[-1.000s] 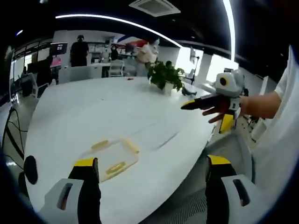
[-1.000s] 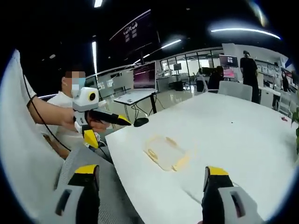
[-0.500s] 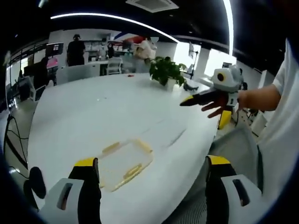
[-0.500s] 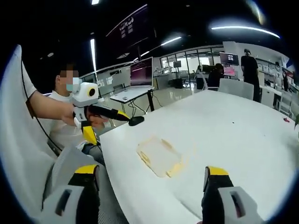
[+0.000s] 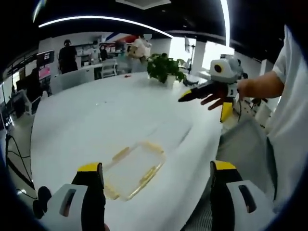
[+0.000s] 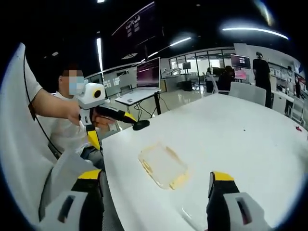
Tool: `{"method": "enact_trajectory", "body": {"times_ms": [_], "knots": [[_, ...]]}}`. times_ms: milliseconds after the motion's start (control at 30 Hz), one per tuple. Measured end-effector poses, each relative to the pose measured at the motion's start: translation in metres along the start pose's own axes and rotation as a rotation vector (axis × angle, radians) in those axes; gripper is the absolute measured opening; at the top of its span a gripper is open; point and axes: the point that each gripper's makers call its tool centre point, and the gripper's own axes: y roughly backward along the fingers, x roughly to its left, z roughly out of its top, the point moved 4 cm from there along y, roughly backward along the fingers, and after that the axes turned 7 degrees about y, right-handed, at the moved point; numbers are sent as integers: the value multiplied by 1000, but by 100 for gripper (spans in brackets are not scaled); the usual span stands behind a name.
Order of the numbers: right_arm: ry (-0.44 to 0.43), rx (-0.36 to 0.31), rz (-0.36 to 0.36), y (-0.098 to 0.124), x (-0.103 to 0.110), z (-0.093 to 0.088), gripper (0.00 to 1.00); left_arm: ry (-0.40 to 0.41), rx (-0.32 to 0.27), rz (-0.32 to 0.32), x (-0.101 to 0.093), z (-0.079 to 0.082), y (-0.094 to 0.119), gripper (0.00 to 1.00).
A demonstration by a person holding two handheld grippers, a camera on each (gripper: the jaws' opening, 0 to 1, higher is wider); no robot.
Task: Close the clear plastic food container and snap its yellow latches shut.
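Both tongs hang above the bench with nothing between their jaws. In the left gripper view the left gripper (image 5: pixel 153 180) shows its two yellow-tipped jaws spread wide, rising from the bottom over the bench's near edge. In the right gripper view the right gripper (image 6: pixel 153 185) shows its jaws spread the same way, also empty.

Each gripper appears in the other's view. Seen from the left gripper view, the right gripper (image 5: pixel 185 95) is held in a hand (image 5: pixel 222 93) over the bench's right edge, its dark yellow-tipped jaws pointing left; whether they are parted cannot be told from that angle. Seen from the right gripper view, the left gripper (image 6: pixel 131 118) is held in a hand (image 6: pixel 91 120) beyond the bench's left edge, its jaws pointing right toward a small dark object (image 6: pixel 141 125) at the bench's rim.

The container (image 5: pixel 131 169) lies flat on the white bench (image 5: pixel 96 120) near its near edge, just ahead of the left jaw in the left gripper view. It is clear, with yellow latches (image 5: pixel 147 174) along its sides. In the right gripper view the container (image 6: pixel 161 165) sits near the left edge of the bench (image 6: pixel 240 139), between the jaws and apart from both. Neither gripper touches it.

A potted plant (image 5: pixel 164 70) stands at the far edge of the bench.
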Motion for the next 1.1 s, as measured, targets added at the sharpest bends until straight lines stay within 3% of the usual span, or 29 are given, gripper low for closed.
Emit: {"method": "enact_trajectory", "body": {"times_ms": [200, 400, 567, 933, 1100], "knots": [[27, 16, -18, -9, -8, -1, 88, -31, 15, -9, 15, 3, 2, 88], [50, 26, 0, -20, -10, -1, 84, -92, 38, -10, 28, 4, 0, 84], [78, 56, 22, -31, -12, -1, 82, -96, 47, -9, 38, 2, -3, 82], [137, 104, 57, -52, -21, -6, 74, -186, 175, -64, 52, -14, -13, 77], [223, 198, 64, -58, -29, -18, 69, -217, 211, -70, 58, -22, -17, 77]]}}
